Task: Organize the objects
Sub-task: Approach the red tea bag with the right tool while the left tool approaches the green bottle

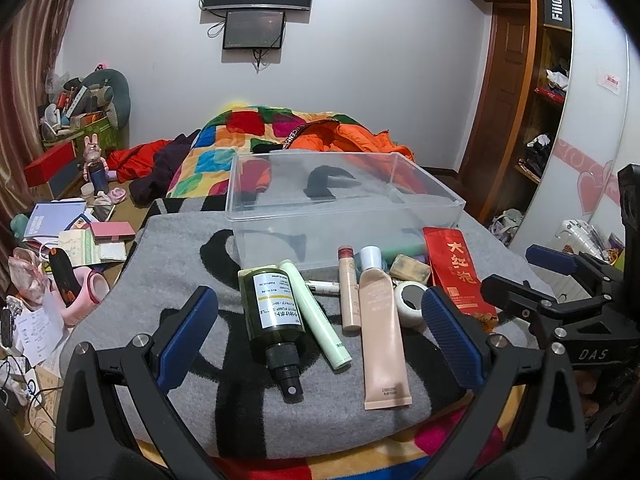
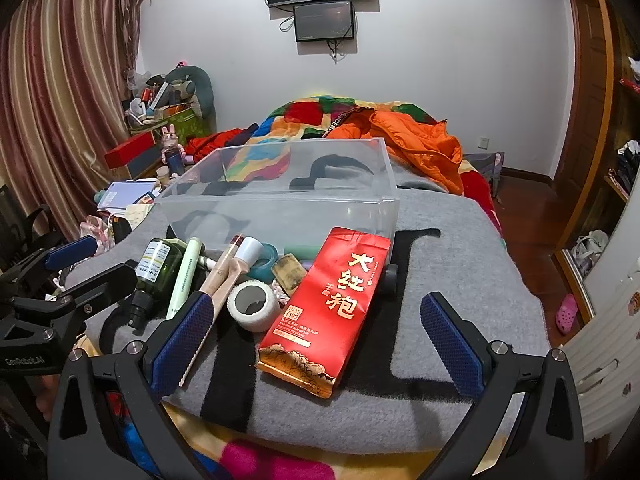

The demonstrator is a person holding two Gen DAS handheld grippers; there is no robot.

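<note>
A clear plastic box stands on a grey blanket. In front of it lie a dark green spray bottle, a pale green tube, a peach tube, a slim beige tube, a white tape roll, a soap bar and a red tea packet. My left gripper is open above the bottles. My right gripper is open around the red packet's near end.
The bed beyond holds a colourful quilt and an orange jacket. Cluttered boxes, papers and a pink item lie on the floor at the left. Wardrobe shelves stand at the right. The right gripper shows in the left wrist view.
</note>
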